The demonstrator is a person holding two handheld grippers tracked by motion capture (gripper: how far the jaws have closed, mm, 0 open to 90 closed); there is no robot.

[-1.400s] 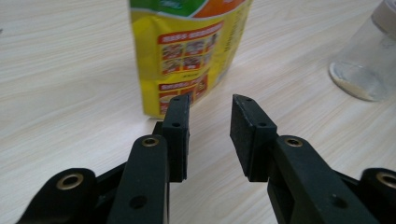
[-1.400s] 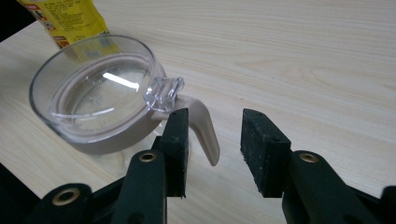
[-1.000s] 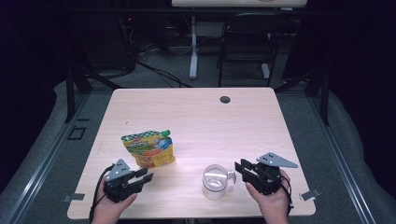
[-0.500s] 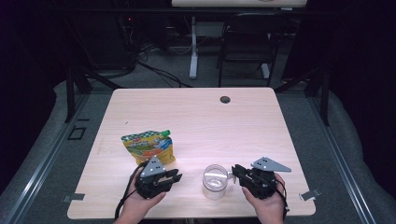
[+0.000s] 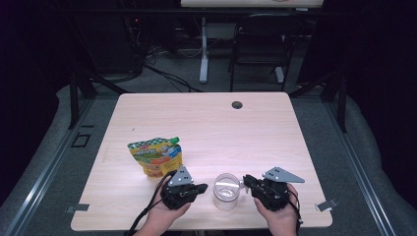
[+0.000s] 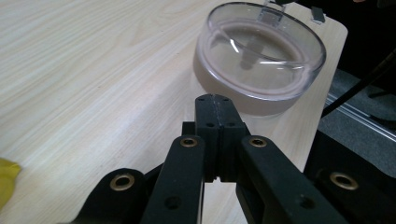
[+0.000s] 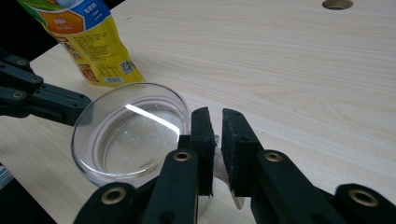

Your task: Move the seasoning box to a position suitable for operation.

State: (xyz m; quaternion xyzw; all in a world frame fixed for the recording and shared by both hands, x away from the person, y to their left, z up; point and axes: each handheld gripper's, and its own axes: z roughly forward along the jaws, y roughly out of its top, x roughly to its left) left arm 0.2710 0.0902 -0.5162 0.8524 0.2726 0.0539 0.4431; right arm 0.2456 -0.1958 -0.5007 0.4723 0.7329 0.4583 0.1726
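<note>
A clear round cup [image 5: 226, 192] stands near the table's front edge between my two grippers. My left gripper [image 5: 201, 187] lies just left of it, not touching it. Its jaws are pressed flat together with nothing in them [image 6: 215, 100], and the cup [image 6: 261, 56] is a short way ahead. My right gripper [image 5: 247, 181] comes in from the cup's right. Its jaws [image 7: 215, 116] have just been closing and now stand nearly together on the small clear handle at the cup's [image 7: 126, 135] rim. A yellow-green food pouch [image 5: 155, 156] lies behind the left gripper.
The pale wooden table [image 5: 206, 128] has a round cable hole [image 5: 237, 104] near its far edge. The pouch [image 7: 88, 37] lies beyond the cup in the right gripper view, with the left gripper [image 7: 42, 98] beside it. Floor rails and a chair frame lie beyond the table.
My left hand has slid to the right along the front edge, from under the pouch to just beside the cup. My right hand has stayed at the cup's right side.
</note>
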